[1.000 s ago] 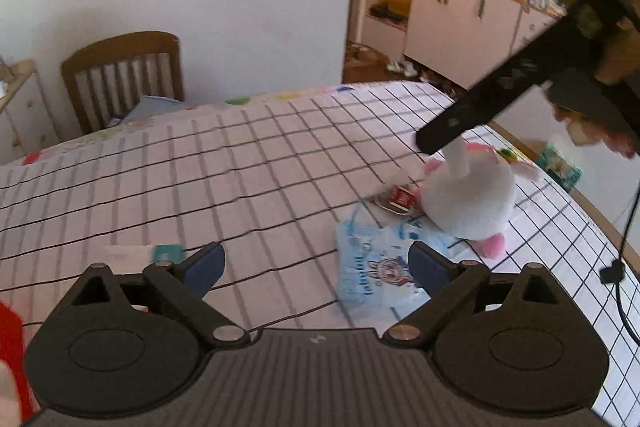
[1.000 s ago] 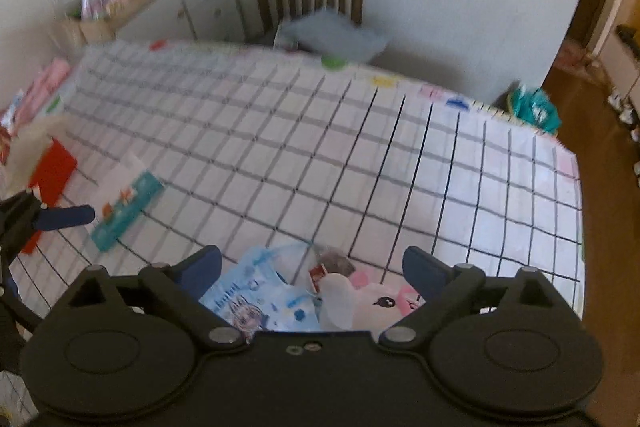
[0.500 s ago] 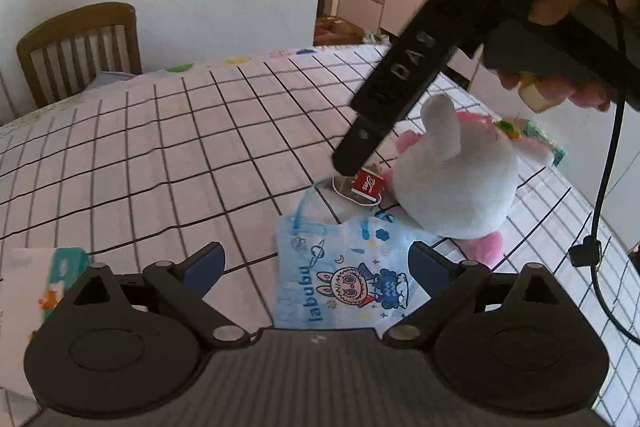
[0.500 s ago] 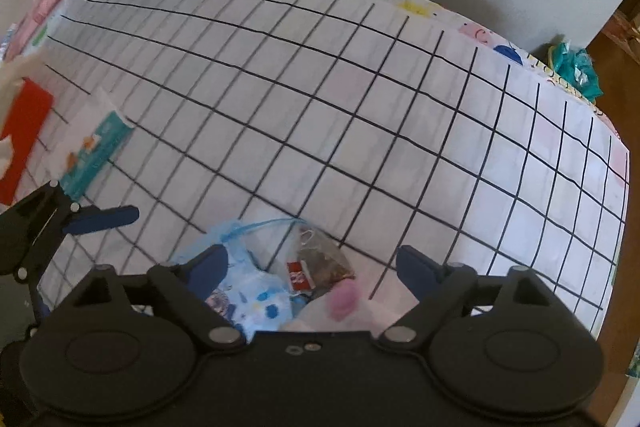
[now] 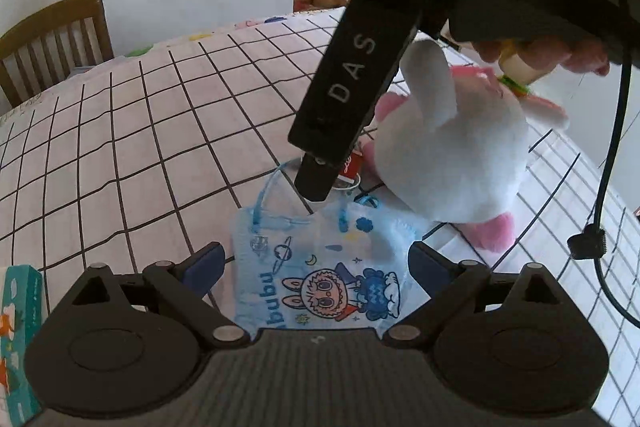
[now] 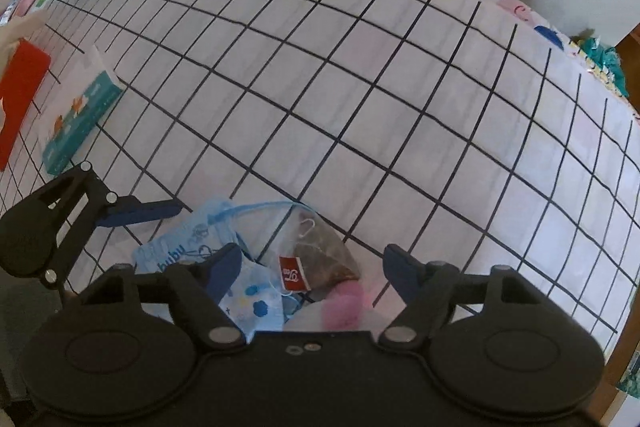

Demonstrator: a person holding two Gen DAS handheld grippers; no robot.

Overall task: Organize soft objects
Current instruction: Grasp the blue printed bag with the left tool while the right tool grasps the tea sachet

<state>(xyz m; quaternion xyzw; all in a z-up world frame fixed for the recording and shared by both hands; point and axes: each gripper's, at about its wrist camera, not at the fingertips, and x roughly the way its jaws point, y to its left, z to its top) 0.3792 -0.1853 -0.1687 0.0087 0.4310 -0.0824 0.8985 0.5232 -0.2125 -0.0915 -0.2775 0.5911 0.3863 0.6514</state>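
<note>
While closing, right claw (image 6: 312, 267) lower, nearer tea bag (image 6: 320, 259).

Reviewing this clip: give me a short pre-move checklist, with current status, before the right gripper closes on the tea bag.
1. Tea bag between the right gripper fingers: ok; jaws closing, pads not yet pressing.
2. Red tag clear of the pads: ok.
3. Blue mask pouch clear of the right gripper: not ok; the near finger overlaps it.
4. Plush toy clear: cannot tell; it sits right beside the bag.
5. Left gripper empty: ok; open over the pouch.
</note>
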